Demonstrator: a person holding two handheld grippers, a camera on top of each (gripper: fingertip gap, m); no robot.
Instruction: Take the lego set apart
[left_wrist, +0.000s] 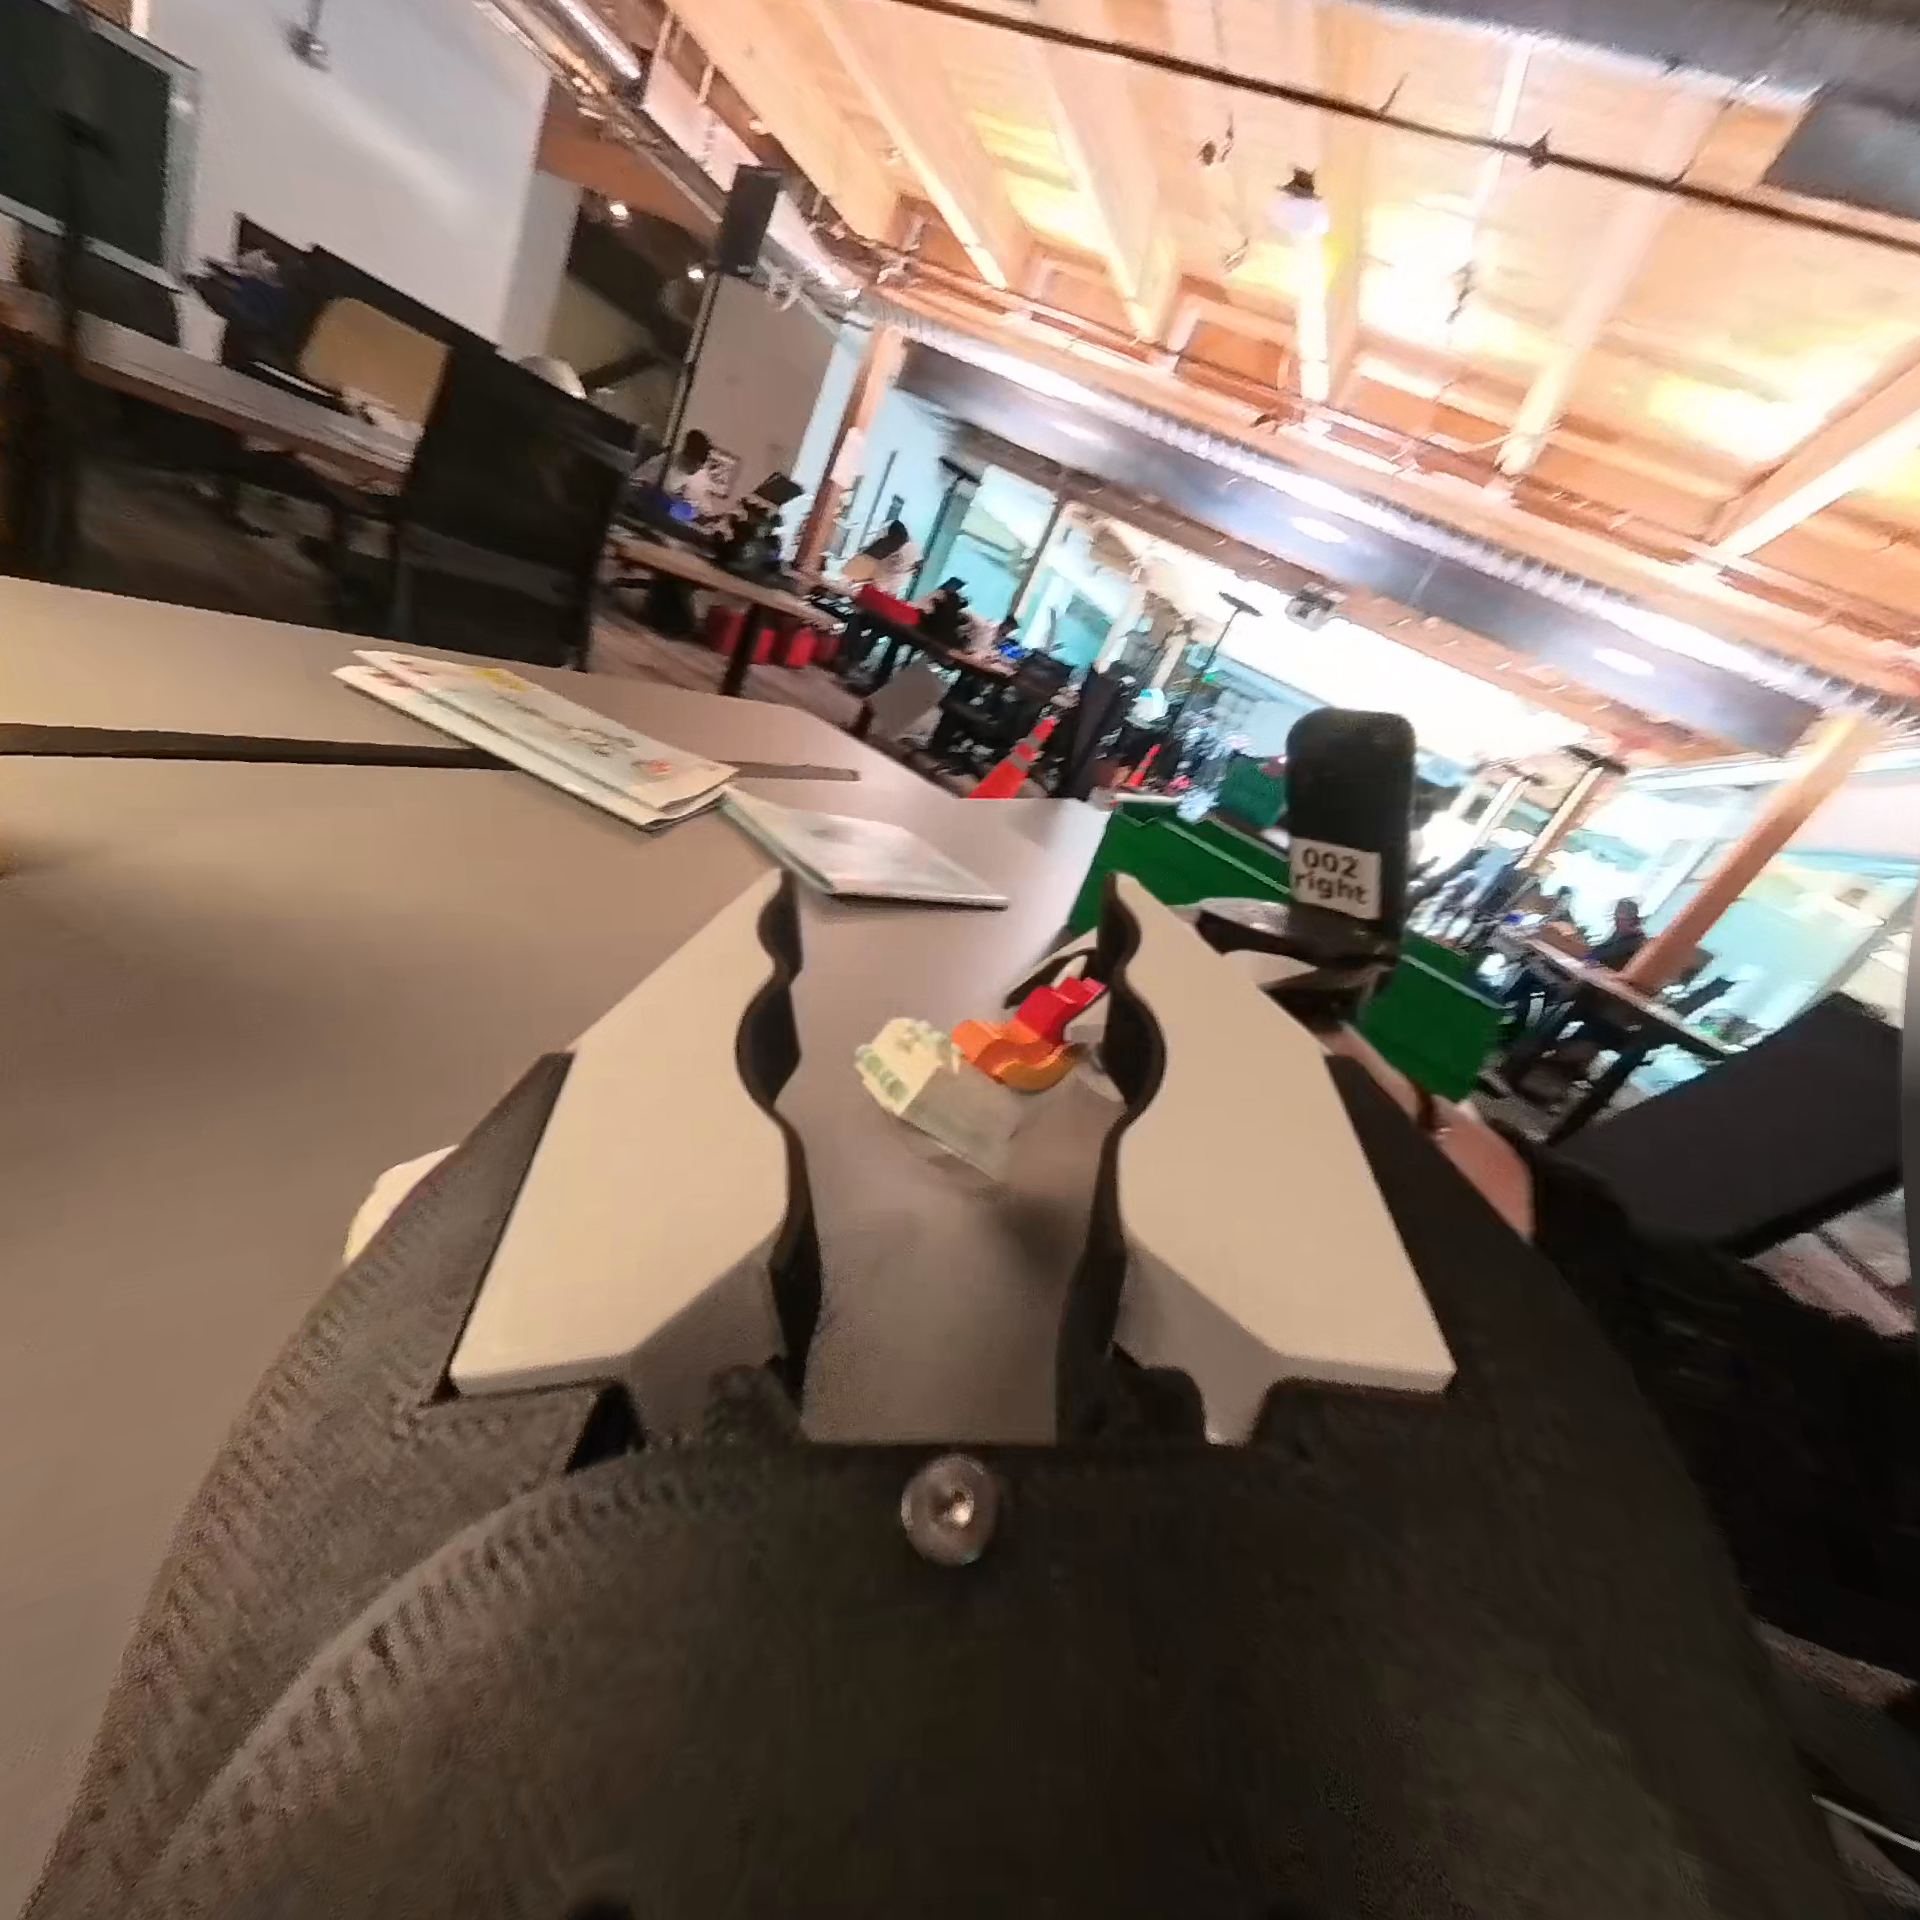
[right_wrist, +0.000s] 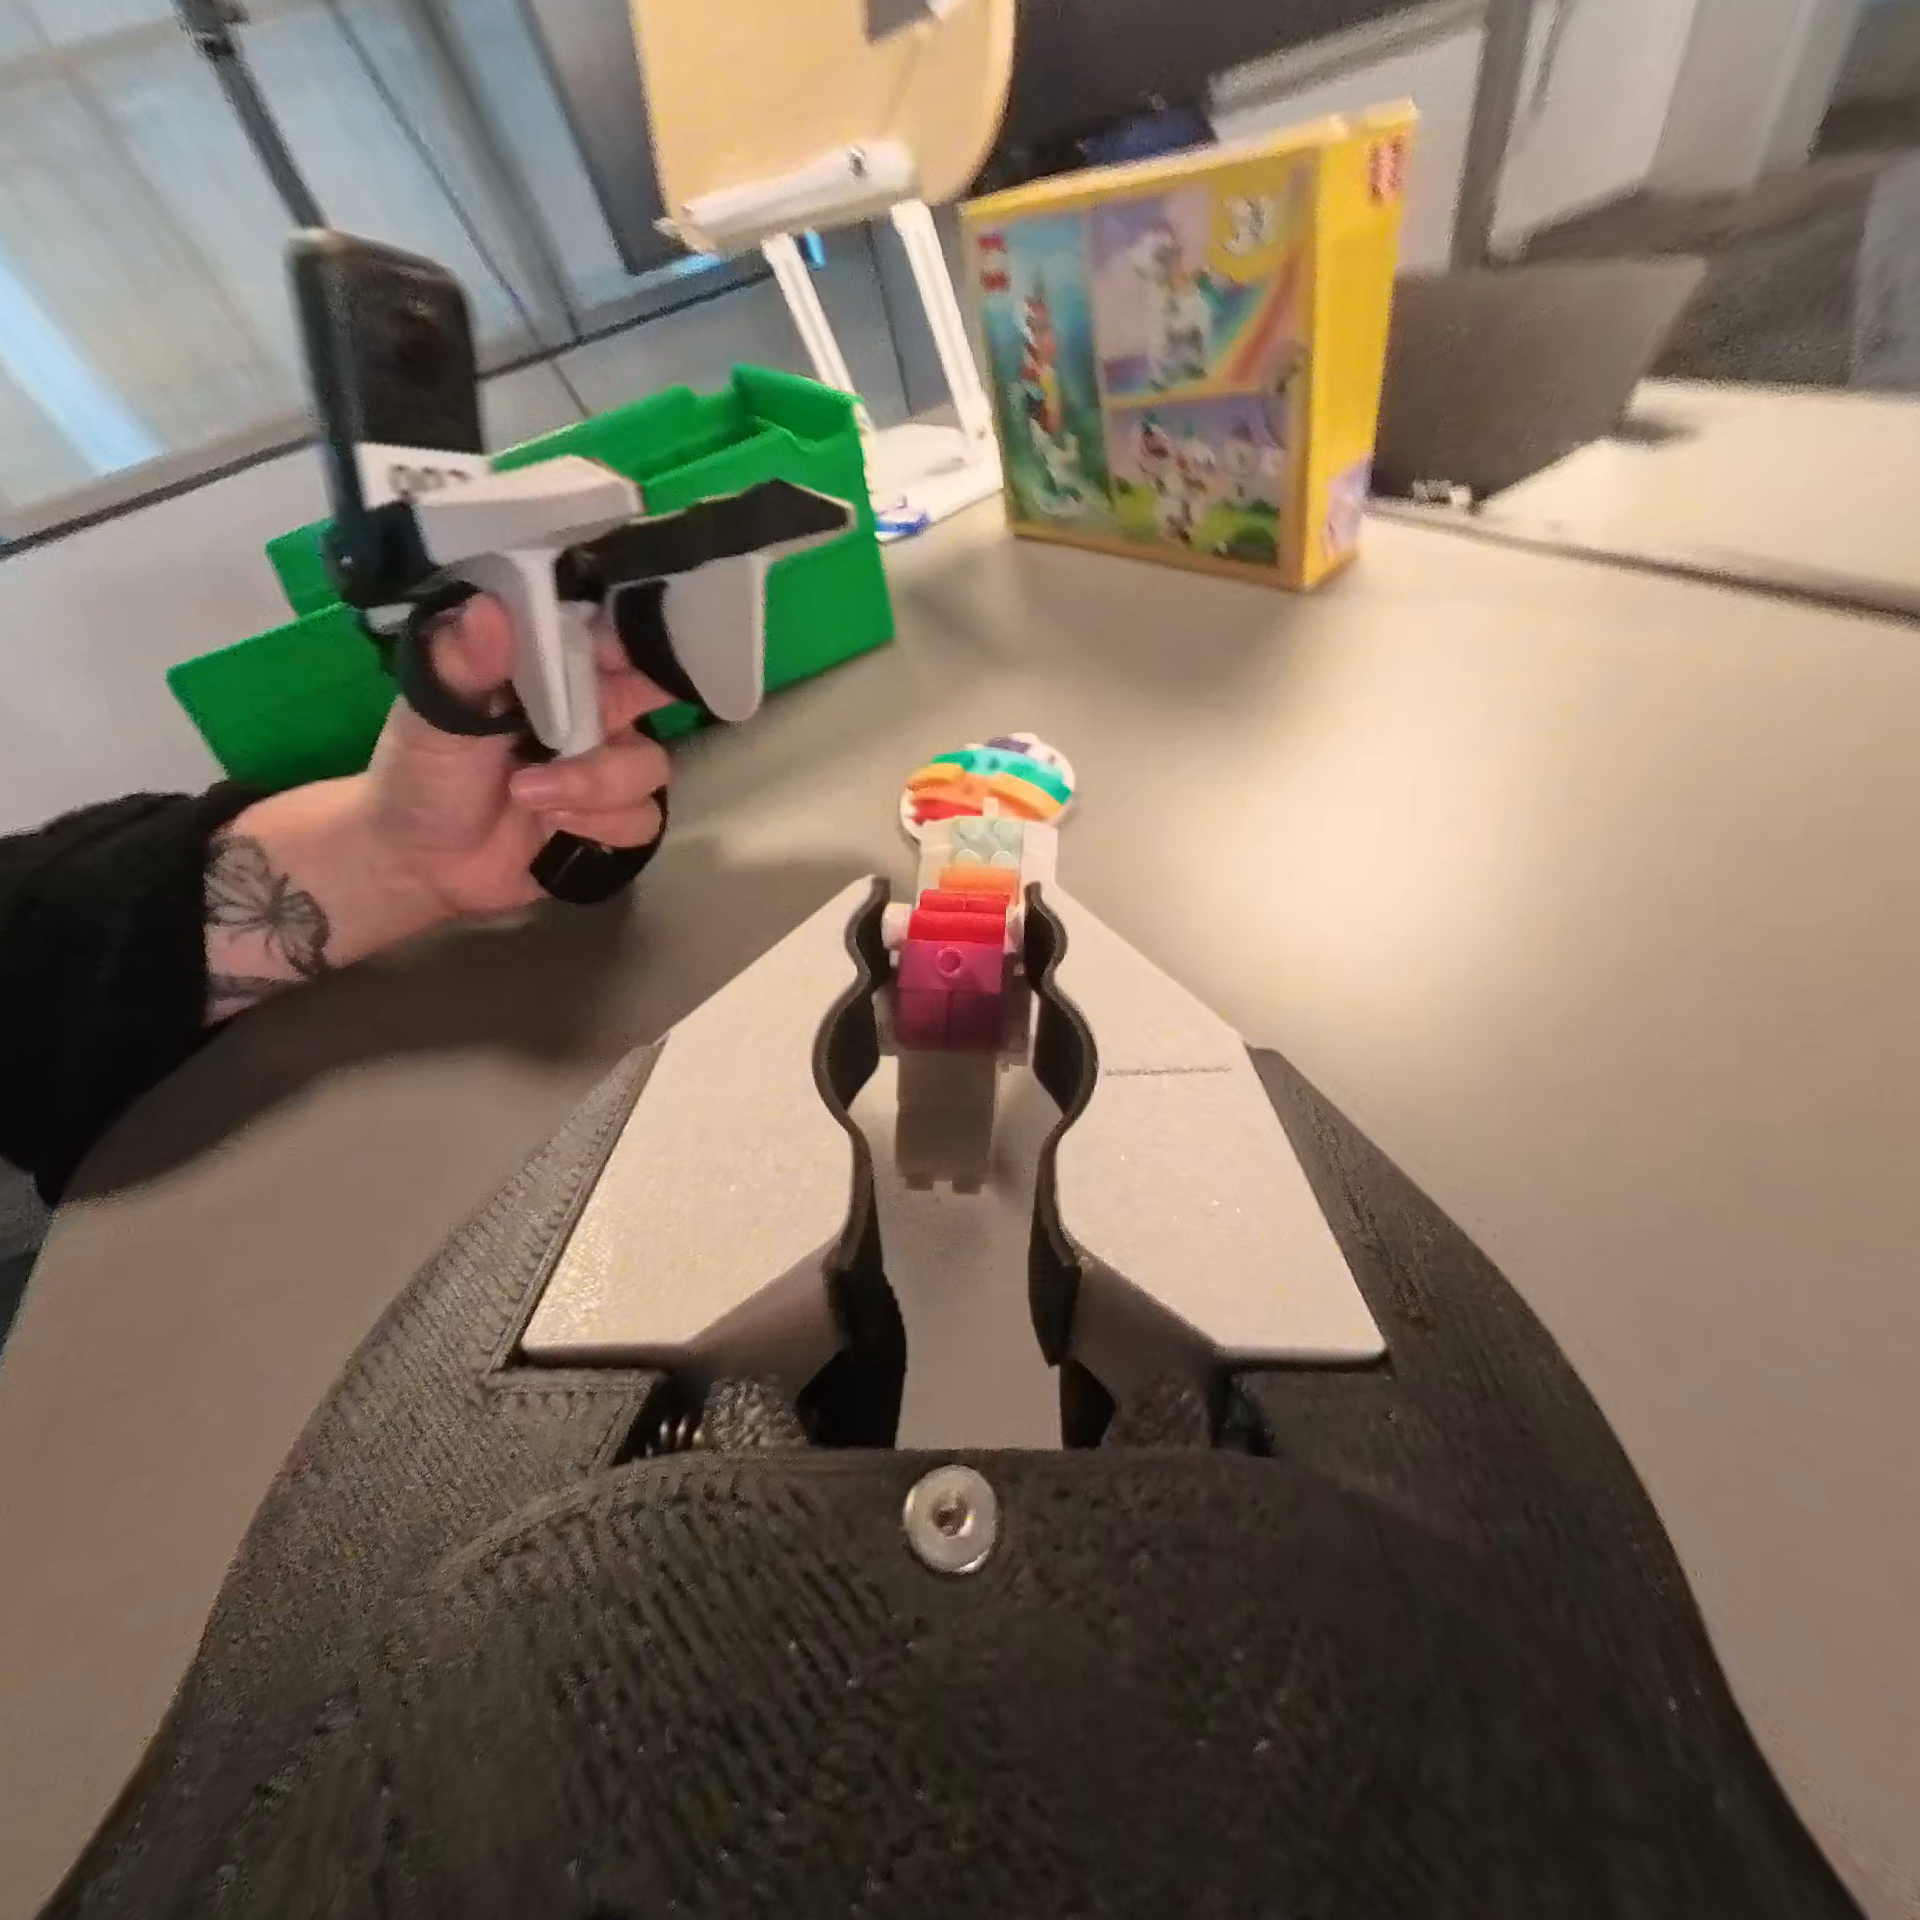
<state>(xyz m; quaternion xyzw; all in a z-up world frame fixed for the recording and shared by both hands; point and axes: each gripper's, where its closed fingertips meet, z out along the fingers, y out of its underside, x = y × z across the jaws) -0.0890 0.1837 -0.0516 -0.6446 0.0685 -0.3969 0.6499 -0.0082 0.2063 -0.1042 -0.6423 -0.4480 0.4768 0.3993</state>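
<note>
The right claw (right_wrist: 951, 940) grips the lego model (right_wrist: 961, 935) at its red and magenta bricks, the model lying on the bench (right_wrist: 1455, 831). The left claw (left_wrist: 945, 935) is released, just short of the model. Grip depth is unclear through blur; a shallow hold could slip, scattering loose bricks toward the green bin (right_wrist: 727, 488).

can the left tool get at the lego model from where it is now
Probably yes. The left tool is open and aimed at the lego model, with only bare table between them. The right tool already straddles the model's magenta end, so the left one would need the free rainbow end.
</note>
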